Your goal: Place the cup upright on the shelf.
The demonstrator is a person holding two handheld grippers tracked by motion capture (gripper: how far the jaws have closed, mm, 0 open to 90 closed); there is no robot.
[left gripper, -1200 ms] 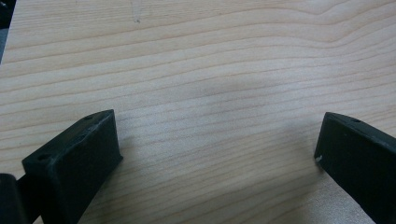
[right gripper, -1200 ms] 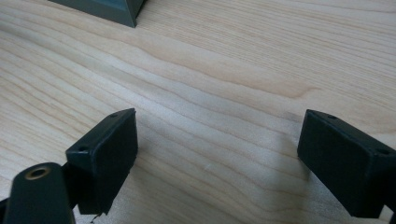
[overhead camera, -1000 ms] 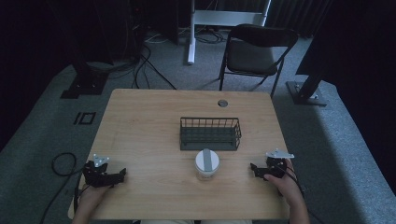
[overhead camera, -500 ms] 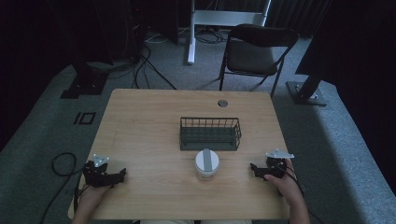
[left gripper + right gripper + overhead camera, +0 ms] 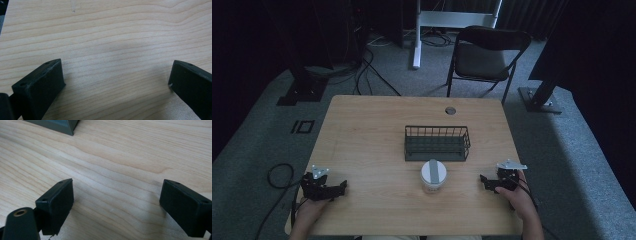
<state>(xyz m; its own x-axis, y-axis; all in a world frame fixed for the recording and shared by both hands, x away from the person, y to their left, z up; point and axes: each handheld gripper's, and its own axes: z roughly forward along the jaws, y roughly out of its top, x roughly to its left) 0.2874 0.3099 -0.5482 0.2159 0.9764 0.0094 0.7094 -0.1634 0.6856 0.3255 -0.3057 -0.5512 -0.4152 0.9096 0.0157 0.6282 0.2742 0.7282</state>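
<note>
A dark wire basket (image 5: 437, 142) stands on the middle of the wooden table (image 5: 372, 135). Just in front of it sits a white round container (image 5: 433, 176) with a grey stripe across its lid. My left gripper (image 5: 343, 187) rests near the front left edge, jaws wide apart over bare wood (image 5: 115, 60). My right gripper (image 5: 483, 181) rests near the front right edge, also open, with nothing between its jaws. In the right gripper view a corner of the basket (image 5: 56, 125) shows at the top left.
A small round grommet hole (image 5: 450, 110) lies near the table's far edge. A black folding chair (image 5: 484, 52) stands behind the table. Cables (image 5: 277, 175) trail on the grey carpet at the left, and dark stand bases sit on both sides.
</note>
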